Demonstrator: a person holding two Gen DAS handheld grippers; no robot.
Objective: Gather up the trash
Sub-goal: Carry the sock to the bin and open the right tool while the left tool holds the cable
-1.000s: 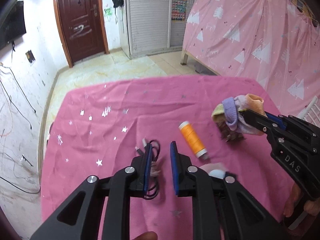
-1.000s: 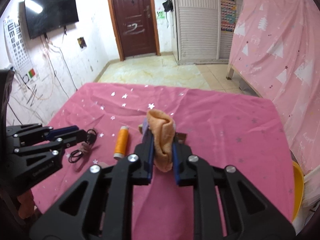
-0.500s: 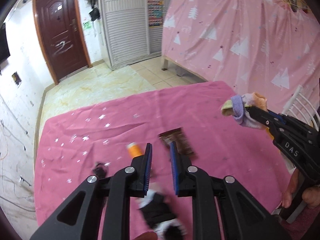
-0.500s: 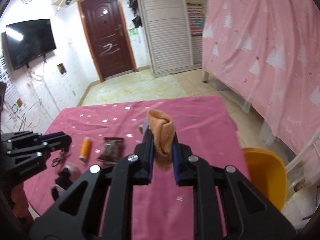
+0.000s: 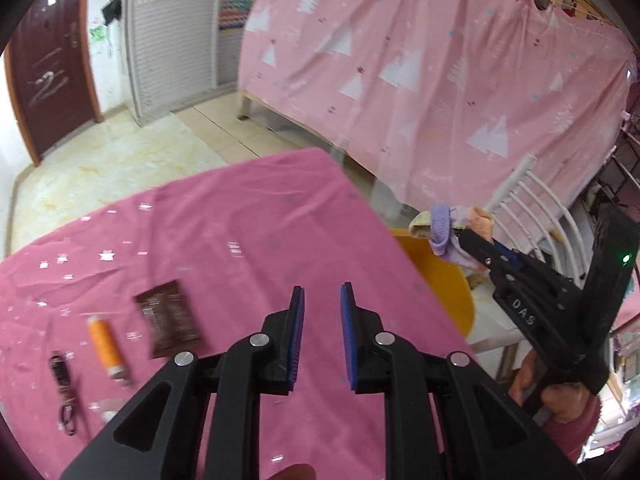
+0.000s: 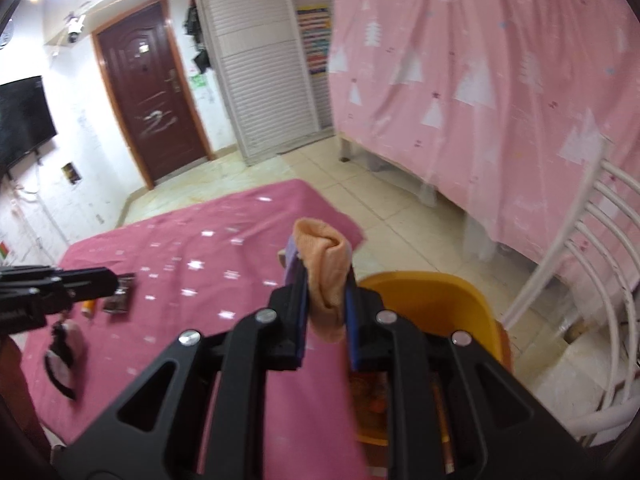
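Right gripper (image 6: 326, 312), black with "DAS" lettering, clamped on a bunched peach-and-lilac sock (image 6: 326, 264) over a yellow plastic bin (image 6: 472, 300). Left gripper (image 5: 322, 332) closed to its narrowest, holding nothing. Brown printed sachet (image 5: 168, 318) on the pink star-print tablecloth (image 5: 240, 216), text unreadable.

Left wrist cam looks down along its fingers, close over pink table (image 5: 240, 216), toward yellow bin (image 5: 448, 280). Right wrist cam, further right, faces bin (image 6: 436, 292) & door (image 6: 152, 92). Both share tablecloth, bin, pink curtain (image 5: 440, 72).

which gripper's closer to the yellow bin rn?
Right. The right gripper, shut on the sock, hangs at the yellow bin rim. The left gripper, nothing between its jaws, is over the pink tabletop.
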